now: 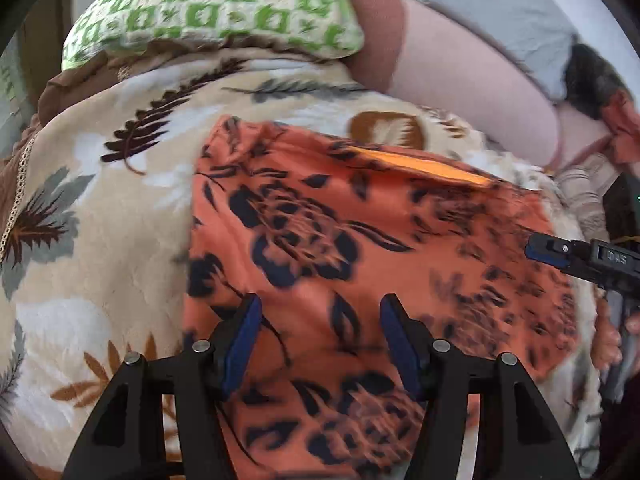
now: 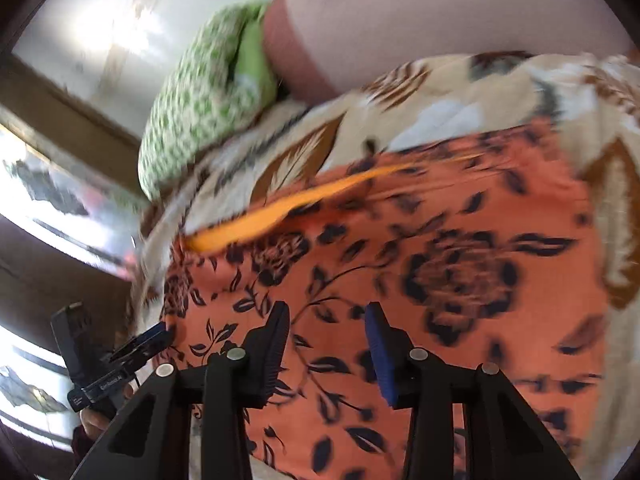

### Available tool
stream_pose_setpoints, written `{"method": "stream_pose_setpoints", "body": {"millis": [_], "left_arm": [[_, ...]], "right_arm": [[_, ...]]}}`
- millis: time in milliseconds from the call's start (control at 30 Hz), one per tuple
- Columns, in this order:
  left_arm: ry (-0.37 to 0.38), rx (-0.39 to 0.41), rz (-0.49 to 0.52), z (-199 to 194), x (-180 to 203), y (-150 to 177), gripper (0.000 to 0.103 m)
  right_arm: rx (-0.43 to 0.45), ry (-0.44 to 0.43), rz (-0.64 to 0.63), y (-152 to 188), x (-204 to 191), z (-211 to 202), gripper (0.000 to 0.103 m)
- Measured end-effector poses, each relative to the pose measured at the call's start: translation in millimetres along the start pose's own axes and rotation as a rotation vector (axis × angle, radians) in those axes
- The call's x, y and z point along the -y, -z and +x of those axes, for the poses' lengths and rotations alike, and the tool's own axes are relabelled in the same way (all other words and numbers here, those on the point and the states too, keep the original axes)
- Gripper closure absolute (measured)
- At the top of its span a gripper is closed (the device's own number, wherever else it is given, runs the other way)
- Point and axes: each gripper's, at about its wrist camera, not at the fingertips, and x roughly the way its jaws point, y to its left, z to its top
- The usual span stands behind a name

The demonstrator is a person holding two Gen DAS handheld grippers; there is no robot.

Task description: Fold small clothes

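An orange garment (image 1: 360,248) with a dark flower print lies spread flat on a beige leaf-print blanket (image 1: 120,208). A bright yellow-orange strip (image 1: 420,164) shows along its far edge. My left gripper (image 1: 320,320) hovers over the garment's near part, jaws open, nothing pinched between the blue pads. In the right wrist view the same garment (image 2: 440,280) fills the middle, and my right gripper (image 2: 327,320) stands open above it, its jaws narrower than the left's. Each gripper shows in the other's view: the right gripper (image 1: 548,248) at the garment's right edge, the left gripper (image 2: 156,336) at its left edge.
A green-and-cream patterned pillow (image 1: 208,12) lies at the far side of the blanket, beside a pink cushion with a brown band (image 1: 460,76). Grey cloth (image 1: 512,12) and more clothes (image 1: 600,92) lie at the far right. A window and wooden frame (image 2: 60,120) are at left.
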Motion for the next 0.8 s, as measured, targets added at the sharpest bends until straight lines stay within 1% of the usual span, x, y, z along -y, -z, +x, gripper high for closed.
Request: {"method": "stream_pose_setpoints", "body": {"millis": [100, 133, 200, 233, 300, 367, 400, 433, 500, 567, 633, 667, 700, 733, 767, 800], "left_arm": [[-0.021, 0.031, -0.030, 7, -6, -19, 0.041], [-0.035, 0.041, -0.041, 11, -9, -27, 0.041], [-0.065, 0.048, -0.069, 20, -17, -40, 0.040], [-0.073, 0.044, -0.079, 27, -20, -44, 0.040], [-0.087, 0.038, -0.109, 40, -29, -51, 0.040], [-0.089, 0.073, -0.142, 41, -34, -53, 0.040], [-0.089, 0.080, -0.156, 39, -35, -53, 0.040], [-0.082, 0.090, -0.176, 35, -36, -51, 0.040], [-0.072, 0.114, -0.192, 24, -37, -45, 0.040], [-0.087, 0.143, -0.194, 8, -39, -34, 0.040], [-0.100, 0.153, -0.194, -2, -44, -21, 0.040], [-0.121, 0.134, -0.187, -3, -45, -15, 0.039], [-0.158, 0.101, -0.174, -4, -48, -6, 0.039], [-0.196, 0.072, -0.161, -4, -50, 4, 0.039], [-0.227, 0.050, -0.152, -4, -54, 14, 0.037], [-0.229, 0.048, -0.153, -6, -57, 24, 0.034]], "right_arm": [[-0.036, 0.030, -0.026, -15, -18, 44, 0.061], [-0.043, 0.031, -0.025, -23, -22, 55, 0.061], [-0.039, 0.065, -0.034, -39, -26, 78, 0.061], [-0.019, 0.088, -0.026, -50, -26, 86, 0.061], [0.028, 0.089, 0.019, -66, -20, 90, 0.061], [0.081, 0.073, 0.063, -76, -12, 86, 0.061], [0.118, 0.084, 0.078, -78, -9, 80, 0.061], [0.144, 0.094, 0.080, -76, -6, 71, 0.061], [0.170, 0.074, 0.064, -64, 1, 50, 0.061], [0.180, 0.072, 0.030, -47, 6, 28, 0.061], [0.176, 0.079, 0.002, -30, 9, 11, 0.061], [0.163, 0.088, -0.007, -16, 15, 2, 0.061], [0.155, 0.096, -0.010, -8, 16, 0, 0.061], [0.144, 0.114, -0.017, 9, 22, -11, 0.061], [0.138, 0.129, -0.022, 20, 27, -18, 0.061], [0.121, 0.158, -0.022, 41, 36, -26, 0.061]]}}
